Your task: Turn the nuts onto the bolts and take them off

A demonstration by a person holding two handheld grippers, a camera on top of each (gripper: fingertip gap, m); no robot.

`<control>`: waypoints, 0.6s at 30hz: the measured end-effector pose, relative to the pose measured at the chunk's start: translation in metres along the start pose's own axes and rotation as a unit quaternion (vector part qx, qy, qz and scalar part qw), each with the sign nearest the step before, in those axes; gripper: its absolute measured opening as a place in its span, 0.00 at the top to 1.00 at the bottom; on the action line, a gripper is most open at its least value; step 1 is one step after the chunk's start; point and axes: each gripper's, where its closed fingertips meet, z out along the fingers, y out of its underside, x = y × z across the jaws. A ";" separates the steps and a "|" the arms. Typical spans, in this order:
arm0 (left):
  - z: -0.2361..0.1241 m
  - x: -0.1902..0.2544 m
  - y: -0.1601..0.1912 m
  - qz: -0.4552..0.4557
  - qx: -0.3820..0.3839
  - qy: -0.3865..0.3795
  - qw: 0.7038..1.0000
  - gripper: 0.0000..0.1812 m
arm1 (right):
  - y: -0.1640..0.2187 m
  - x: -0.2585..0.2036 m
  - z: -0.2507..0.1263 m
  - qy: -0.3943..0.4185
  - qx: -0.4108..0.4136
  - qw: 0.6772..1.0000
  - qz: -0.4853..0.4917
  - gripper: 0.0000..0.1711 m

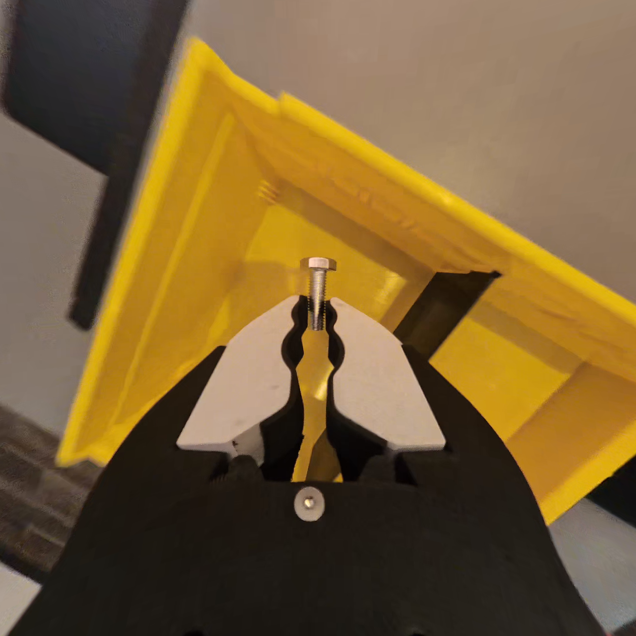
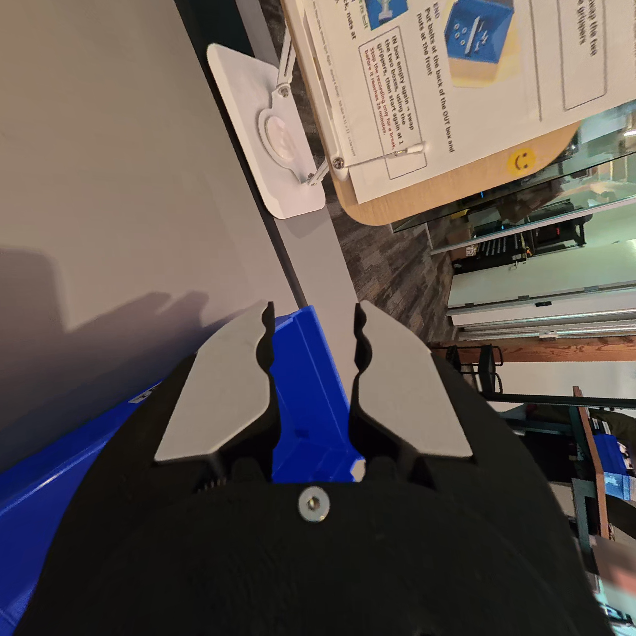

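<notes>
In the left wrist view my left gripper (image 1: 316, 303) is shut on the threaded end of a silver hex-head bolt (image 1: 317, 289). The bolt points straight out from the tips, head away from me, with no nut on it. Behind it lies a yellow plastic bin (image 1: 344, 192), tilted in the view, its inside showing no parts. In the right wrist view my right gripper (image 2: 313, 309) is open and empty, held over a blue plastic bin (image 2: 309, 378). No nut shows in either view.
The bins sit on a grey table (image 2: 120, 172). A white stand base (image 2: 272, 130) holds a wooden board with a printed instruction sheet (image 2: 430, 86) beyond the table's edge. A dark panel (image 1: 86, 86) stands behind the yellow bin. Carpet and shelving lie beyond. My right fingertips sit around 45 cm from my left ones.
</notes>
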 end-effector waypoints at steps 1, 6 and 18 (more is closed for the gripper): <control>-0.017 -0.001 -0.007 0.002 0.018 -0.032 0.999 0.95 | -0.005 0.000 -0.003 0.004 0.008 1.000 -0.004 0.73; -0.097 0.024 -0.052 0.038 0.069 -0.197 0.977 0.95 | -0.056 -0.010 -0.022 0.005 0.094 0.995 -0.030 0.74; -0.147 0.180 -0.148 0.106 0.085 -0.249 0.959 0.95 | -0.190 -0.080 -0.092 0.022 0.405 0.902 -0.147 0.78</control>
